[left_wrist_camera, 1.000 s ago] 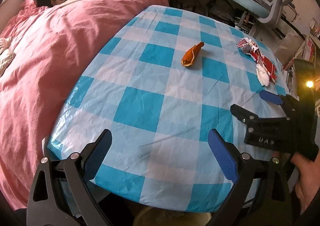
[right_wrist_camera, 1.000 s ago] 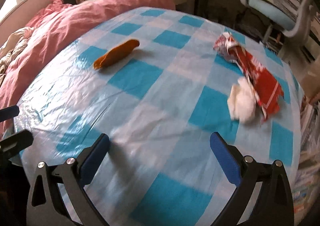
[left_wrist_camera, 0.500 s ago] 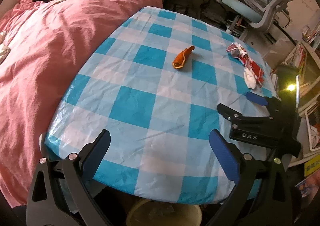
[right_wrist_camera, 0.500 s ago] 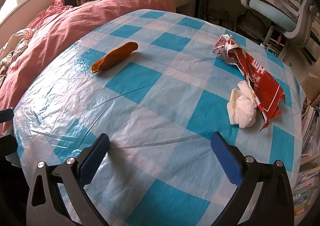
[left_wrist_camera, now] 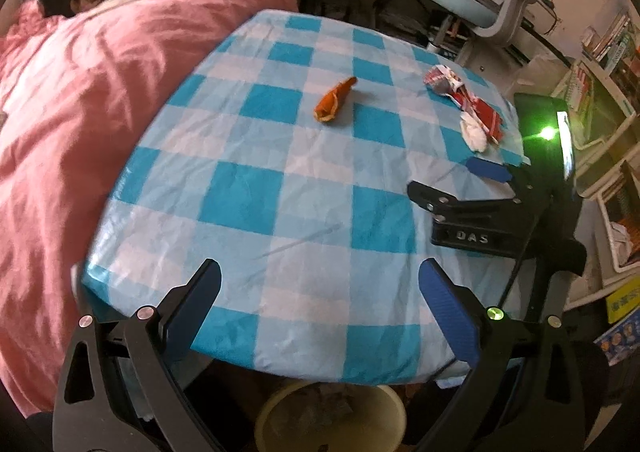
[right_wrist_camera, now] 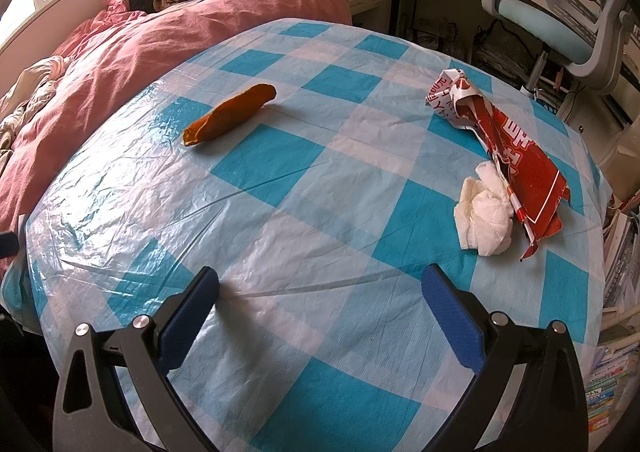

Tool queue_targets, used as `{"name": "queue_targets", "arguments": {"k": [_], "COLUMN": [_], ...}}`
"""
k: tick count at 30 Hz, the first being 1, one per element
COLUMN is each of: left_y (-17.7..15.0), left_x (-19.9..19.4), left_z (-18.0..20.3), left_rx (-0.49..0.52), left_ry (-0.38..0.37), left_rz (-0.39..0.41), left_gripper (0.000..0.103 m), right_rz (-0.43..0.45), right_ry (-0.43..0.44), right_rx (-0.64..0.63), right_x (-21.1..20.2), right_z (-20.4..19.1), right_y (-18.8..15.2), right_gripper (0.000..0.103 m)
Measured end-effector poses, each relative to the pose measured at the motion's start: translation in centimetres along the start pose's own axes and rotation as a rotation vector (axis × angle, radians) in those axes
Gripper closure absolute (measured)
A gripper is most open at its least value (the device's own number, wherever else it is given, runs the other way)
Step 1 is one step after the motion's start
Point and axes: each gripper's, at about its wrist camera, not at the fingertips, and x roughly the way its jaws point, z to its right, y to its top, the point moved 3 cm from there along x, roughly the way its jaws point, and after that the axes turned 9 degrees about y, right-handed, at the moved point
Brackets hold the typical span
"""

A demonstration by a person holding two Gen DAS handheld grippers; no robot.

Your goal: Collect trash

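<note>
Three bits of trash lie on the blue-checked table (right_wrist_camera: 280, 156): an orange peel (right_wrist_camera: 228, 114) toward the far left, a crumpled red-and-white wrapper (right_wrist_camera: 516, 148) at the far right, and a white tissue wad (right_wrist_camera: 486, 216) touching the wrapper's near side. The same peel (left_wrist_camera: 334, 104), wrapper (left_wrist_camera: 466, 100) and tissue (left_wrist_camera: 474, 130) appear in the left wrist view. My right gripper (right_wrist_camera: 320, 296) is open and empty over the table, short of the tissue. My left gripper (left_wrist_camera: 318, 288) is open and empty above the table's near edge. The right gripper (left_wrist_camera: 452, 180) shows from the side at the table's right.
A pale yellow bin (left_wrist_camera: 332, 416) stands on the floor under the near table edge. A bed with a pink duvet (left_wrist_camera: 80, 100) runs along the table's left side. A light-blue office chair (right_wrist_camera: 560, 12) stands behind the far right corner. Shelves with books (left_wrist_camera: 608, 52) line the right.
The left gripper has pulled back and risen, so the table's near edge and the bin below came into view. The right gripper has steadied over the table; its blur is gone.
</note>
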Motion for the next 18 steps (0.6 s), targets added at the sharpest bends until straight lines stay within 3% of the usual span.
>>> {"name": "queue_targets", "arguments": {"k": [9, 18], "left_y": [-0.6, -1.4], "left_x": [-1.2, -2.1], "left_z": [0.1, 1.4], "left_rx": [0.006, 0.054], "left_ry": [-0.047, -0.042], "left_rz": [0.02, 0.054], "left_gripper": [0.008, 0.008], "right_rz": [0.0, 0.0], "right_ry": [0.0, 0.0], "right_rx": [0.0, 0.0], "right_x": [0.0, 0.0], "right_z": [0.0, 0.0], "right_y": [0.0, 0.0], "right_gripper": [0.006, 0.006]}}
